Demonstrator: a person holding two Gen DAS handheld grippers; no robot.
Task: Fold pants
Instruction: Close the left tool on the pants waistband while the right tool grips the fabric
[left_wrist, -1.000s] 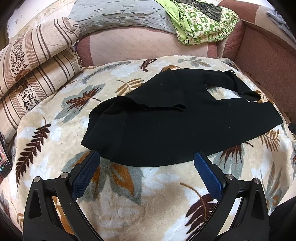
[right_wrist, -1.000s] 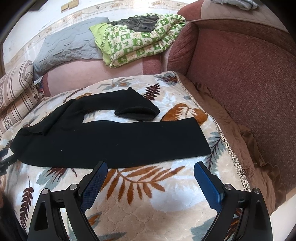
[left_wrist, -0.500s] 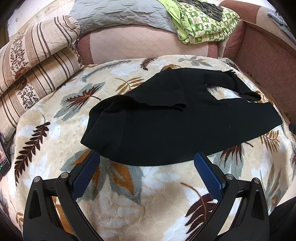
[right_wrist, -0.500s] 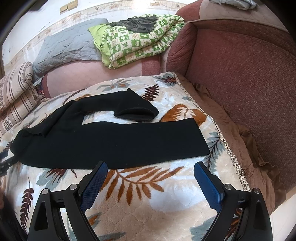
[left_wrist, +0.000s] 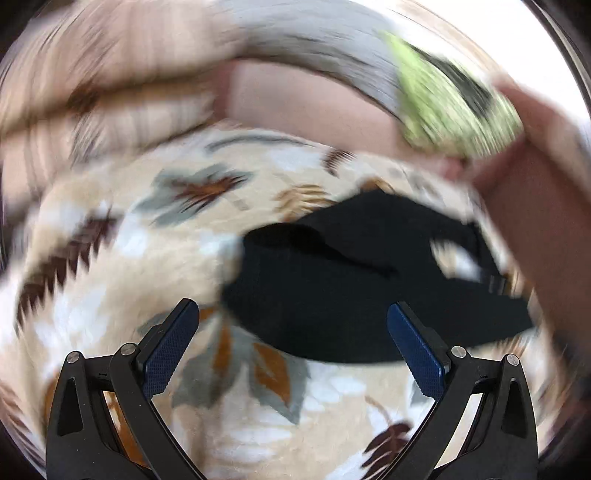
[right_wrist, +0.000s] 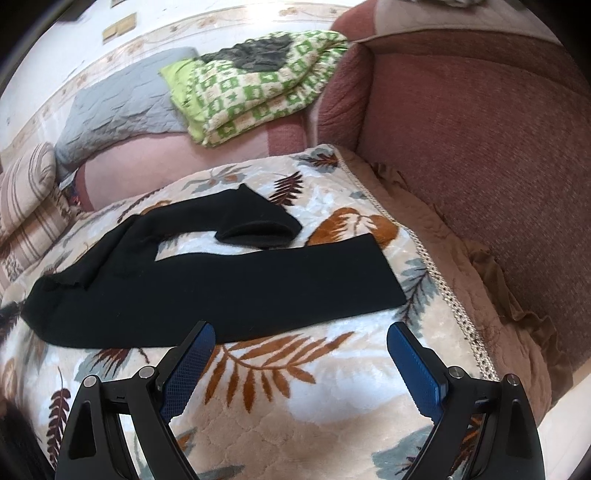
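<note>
Blur smears almost everything in the left wrist view. What stays sharp is the left gripper (left_wrist: 293, 345) at the bottom of the frame, its two blue-padded fingers (left_wrist: 168, 349) spread wide apart with nothing between them. Beyond the fingertips the black pants (left_wrist: 354, 291) lie on the leaf-patterned blanket (left_wrist: 122, 266); their near edge sits just past the right finger, and the gripper does not touch the cloth. A green blanket (left_wrist: 454, 110) and a gray quilt (left_wrist: 314, 48) show as streaks along the far edge, against the sofa back.

Right wrist view, which is sharp: the right gripper (right_wrist: 297, 363) is also wide open and empty, poised over the leaf-patterned blanket near its front edge. The pants (right_wrist: 229, 288) lie flat across the middle of the blanket. One leg runs straight toward the trimmed right edge, its hem close to the fringe (right_wrist: 439, 284). The other leg, farther back, is bent and folded onto itself, with its rounded end (right_wrist: 258, 227) resting just above the straight leg. The waist end points to the left edge. The near edge of the straight leg lies just beyond the left fingertip. Behind, a folded green-and-white blanket (right_wrist: 251, 92) and the gray quilt (right_wrist: 122, 107) rest on the sofa back, striped cushions (right_wrist: 26, 195) stack at the left, and a reddish-brown sofa arm (right_wrist: 480, 147) rises along the right edge.
</note>
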